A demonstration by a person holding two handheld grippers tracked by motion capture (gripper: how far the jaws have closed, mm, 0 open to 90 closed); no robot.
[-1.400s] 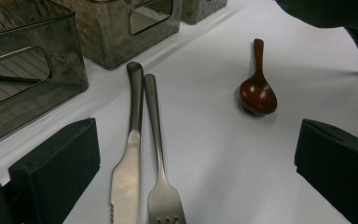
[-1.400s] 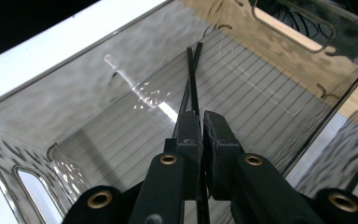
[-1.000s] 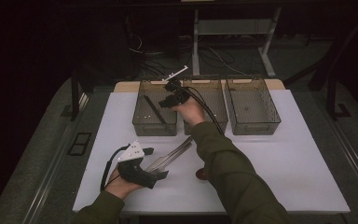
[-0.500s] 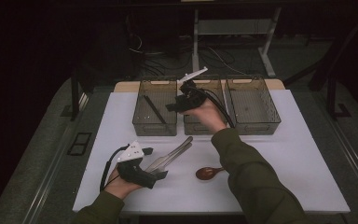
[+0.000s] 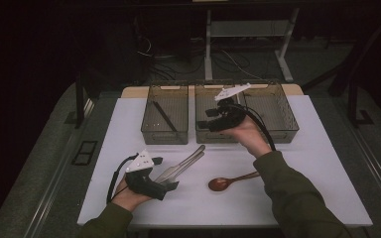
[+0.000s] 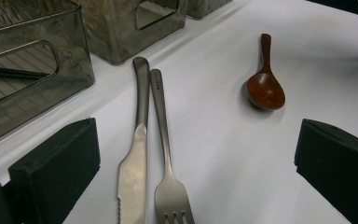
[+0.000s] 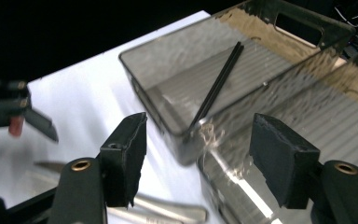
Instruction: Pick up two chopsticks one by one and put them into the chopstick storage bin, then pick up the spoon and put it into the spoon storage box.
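The black chopsticks (image 5: 164,116) are lying slantwise on the ribbed floor of the left-hand smoky plastic bin (image 5: 164,134), one of three bins standing side by side at the far edge of the white table (image 5: 322,163). In the right gripper view the chopsticks (image 7: 218,83) are showing as a close pair, running from the bin's far side down to its near corner, and nothing is touching them.

The right gripper (image 5: 209,119) is hanging above the front wall of the middle bin (image 5: 214,135), just to the right of the bin with the chopsticks. Its jaws have just been opening; they are standing well apart with nothing between the pads (image 7: 126,154), and they are gripping nothing.

The left gripper (image 5: 166,173) is resting on the table near the person's side, well apart from the bins. Its jaws are spread wide and are holding nothing, though they are flanking the near ends of a steel table knife (image 6: 135,158) and a steel fork (image 6: 165,154). The two pieces are lying side by side, touching or nearly so along their handles, with the handles pointing towards the bins.

A dark red wooden spoon (image 5: 230,181) is lying on the table to the right of the cutlery, its bowl (image 6: 265,91) towards the person and its handle angling away to the right. The third bin (image 5: 278,130) is standing at the right end of the row.
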